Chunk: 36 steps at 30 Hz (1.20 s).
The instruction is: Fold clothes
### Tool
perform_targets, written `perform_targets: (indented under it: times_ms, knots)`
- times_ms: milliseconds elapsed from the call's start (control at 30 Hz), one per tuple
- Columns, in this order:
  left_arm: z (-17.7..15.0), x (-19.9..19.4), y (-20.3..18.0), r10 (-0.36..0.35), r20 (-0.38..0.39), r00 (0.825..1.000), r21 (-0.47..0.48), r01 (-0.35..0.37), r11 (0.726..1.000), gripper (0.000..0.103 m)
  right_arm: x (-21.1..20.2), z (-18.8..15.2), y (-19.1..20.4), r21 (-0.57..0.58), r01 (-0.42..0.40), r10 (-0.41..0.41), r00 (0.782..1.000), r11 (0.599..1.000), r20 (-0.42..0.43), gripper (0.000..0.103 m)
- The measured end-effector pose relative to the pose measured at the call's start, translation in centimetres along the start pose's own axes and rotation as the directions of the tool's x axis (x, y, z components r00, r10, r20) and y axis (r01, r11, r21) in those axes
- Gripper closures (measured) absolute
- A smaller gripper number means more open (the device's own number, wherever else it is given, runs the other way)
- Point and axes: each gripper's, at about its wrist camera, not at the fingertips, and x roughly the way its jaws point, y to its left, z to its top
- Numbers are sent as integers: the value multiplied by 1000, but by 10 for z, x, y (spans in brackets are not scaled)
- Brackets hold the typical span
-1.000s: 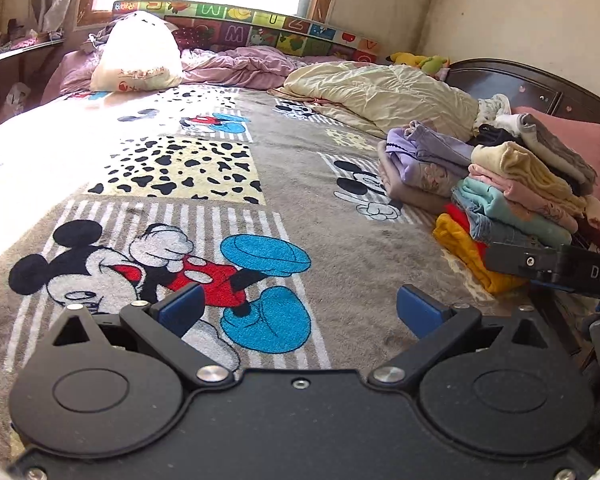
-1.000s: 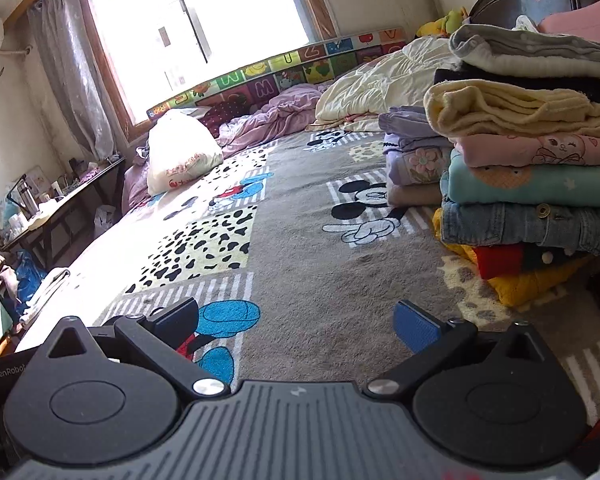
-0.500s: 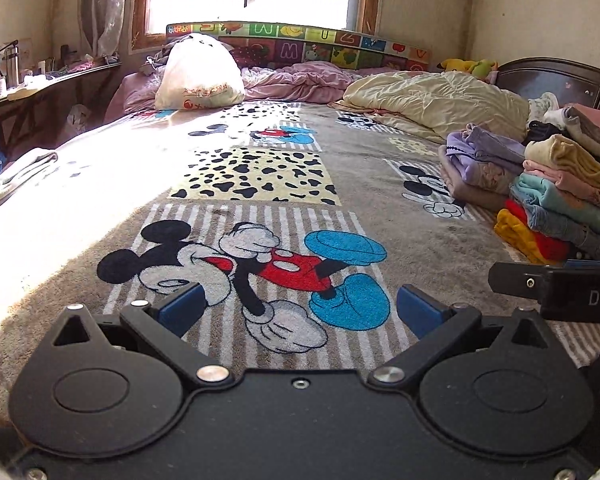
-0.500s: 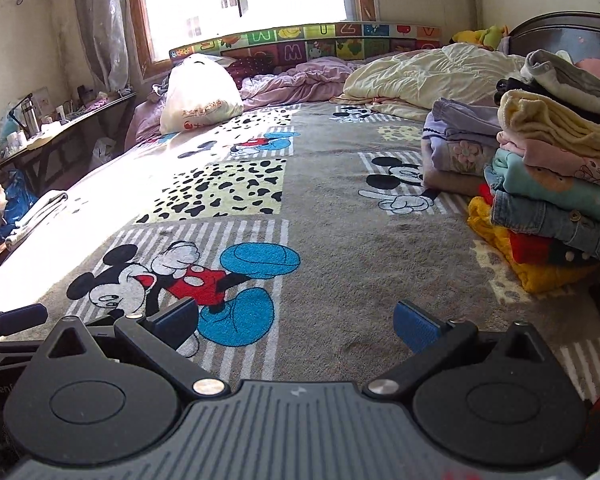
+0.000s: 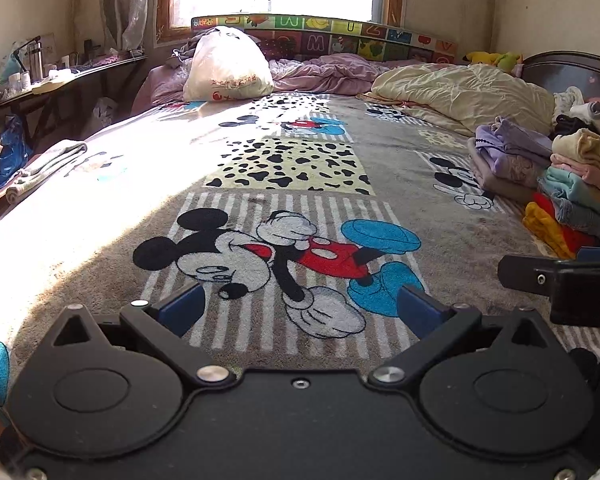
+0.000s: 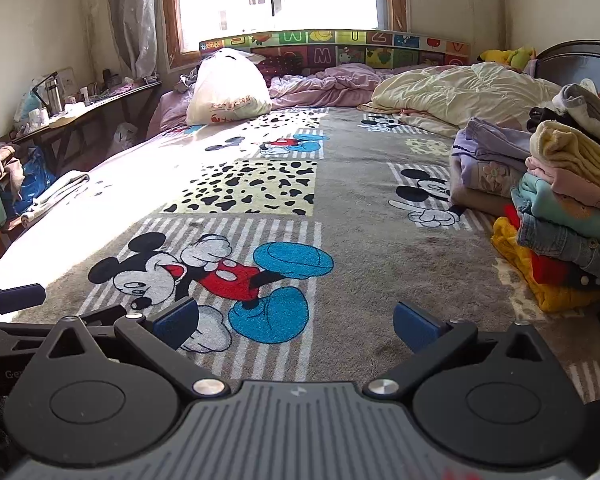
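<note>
A tall stack of folded clothes [image 5: 580,196] stands at the right of the bed, also in the right wrist view [image 6: 568,216]. A smaller folded purple pile [image 5: 504,160] lies just behind it [image 6: 488,160]. My left gripper [image 5: 300,308] is open and empty, low over the Mickey Mouse blanket [image 5: 284,168]. My right gripper [image 6: 296,320] is open and empty, beside the left one, over the same blanket [image 6: 360,208]. The right gripper's finger [image 5: 540,278] shows at the right edge of the left wrist view. A folded pale cloth [image 5: 44,164] lies at the bed's left edge.
A white stuffed plastic bag [image 5: 228,68] sits at the far end of the bed. A cream quilt [image 5: 464,92] and a purple crumpled sheet [image 5: 324,72] lie beyond the stacks. A dark side table [image 6: 80,112] with bottles stands left. The dark headboard [image 5: 572,72] is far right.
Both grippers have swung to the left, away from the clothes stack, which now sits at the right edge of each view. Both stay open and empty.
</note>
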Motion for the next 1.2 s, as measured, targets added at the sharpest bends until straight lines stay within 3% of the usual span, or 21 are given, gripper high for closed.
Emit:
perform_targets:
  times_ms: [733,1200]
  knots:
    - [-17,30,-26,-3,-60,998,43,6,999,0,48,-43,-35,72,20,-13,995,997,-99,0]
    - [-17,32,-25,-1,-52,999,43,3,999,0,51,-40,-40,67,16,-9,995,998,-98,0]
